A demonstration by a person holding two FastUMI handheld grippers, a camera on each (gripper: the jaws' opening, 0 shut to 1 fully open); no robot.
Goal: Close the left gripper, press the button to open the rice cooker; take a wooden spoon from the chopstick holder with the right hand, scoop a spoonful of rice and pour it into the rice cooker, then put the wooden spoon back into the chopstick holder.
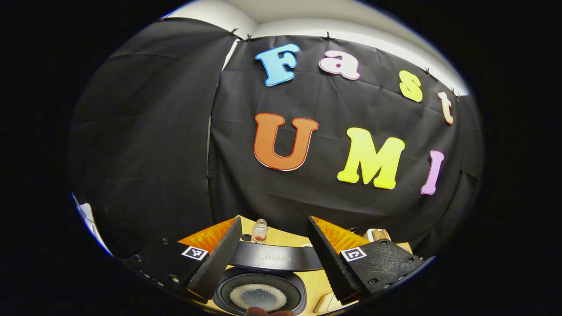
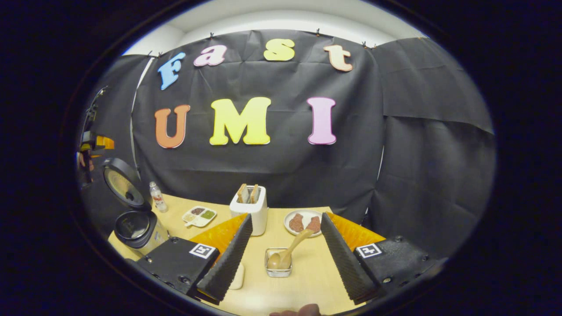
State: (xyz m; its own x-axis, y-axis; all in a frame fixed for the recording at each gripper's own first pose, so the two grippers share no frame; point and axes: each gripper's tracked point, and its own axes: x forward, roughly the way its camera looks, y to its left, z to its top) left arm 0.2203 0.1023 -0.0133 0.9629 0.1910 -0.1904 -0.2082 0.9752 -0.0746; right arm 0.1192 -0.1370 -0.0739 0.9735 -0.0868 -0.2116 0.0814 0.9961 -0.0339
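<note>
Right gripper view: the right gripper [image 2: 283, 252] hangs over the near edge of the wooden tabletop [image 2: 307, 281], jaws wide and holding nothing, their ribbed inner faces slanting outward. Between the fingers sits a small square glass holder [image 2: 278, 263] with a wooden spoon [image 2: 290, 252] in it, bowl down, handle leaning back and to the right. Bare wood lies all around the holder. Farther back stand a white toaster [image 2: 255, 208] with two slices in it and a round plate [image 2: 303, 222] with brown food near the far edge. A divided dish [image 2: 199, 216] and a clear bottle [image 2: 157, 197] sit toward the far left corner. At the left edge the cooker [image 2: 138, 228] stands open, its round lid [image 2: 123, 182] raised upright.

Left gripper view: the left gripper [image 1: 274, 261] hovers above the open cooker [image 1: 259, 294], jaws wide and empty. The dark round pot holds a pale ring of rice [image 1: 257, 296]. Beyond the curved lid [image 1: 276, 259] stands the bottle [image 1: 260, 231] on the tabletop [image 1: 285, 239].
</note>
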